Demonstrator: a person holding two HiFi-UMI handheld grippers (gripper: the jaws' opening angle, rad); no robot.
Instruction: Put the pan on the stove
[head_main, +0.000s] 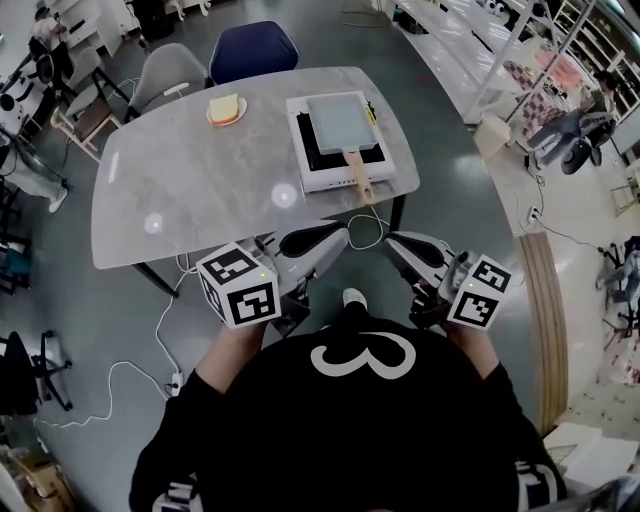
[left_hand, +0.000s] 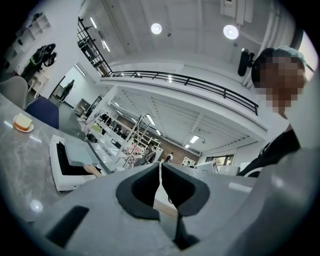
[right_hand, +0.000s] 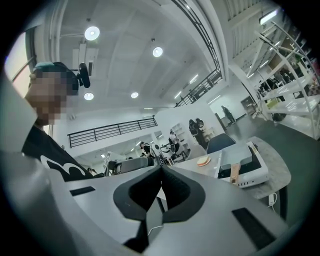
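A square grey pan (head_main: 341, 120) with a wooden handle (head_main: 358, 172) rests on a white stove (head_main: 318, 172) at the right end of the grey table (head_main: 190, 190). In the left gripper view the pan (left_hand: 80, 152) and stove (left_hand: 62, 177) lie off to the left. The right gripper view has the pan (right_hand: 235, 159) to the right, on the stove (right_hand: 256, 174). My left gripper (head_main: 338, 233) and right gripper (head_main: 392, 244) are held close to my body, just short of the table's near edge. Both are shut and hold nothing, and both stand well apart from the pan.
A plate with bread (head_main: 226, 110) sits at the table's far side. A blue chair (head_main: 252, 47) and a grey chair (head_main: 170, 70) stand behind the table. White cables (head_main: 160, 330) trail across the floor under its near edge. People sit at both far sides of the room.
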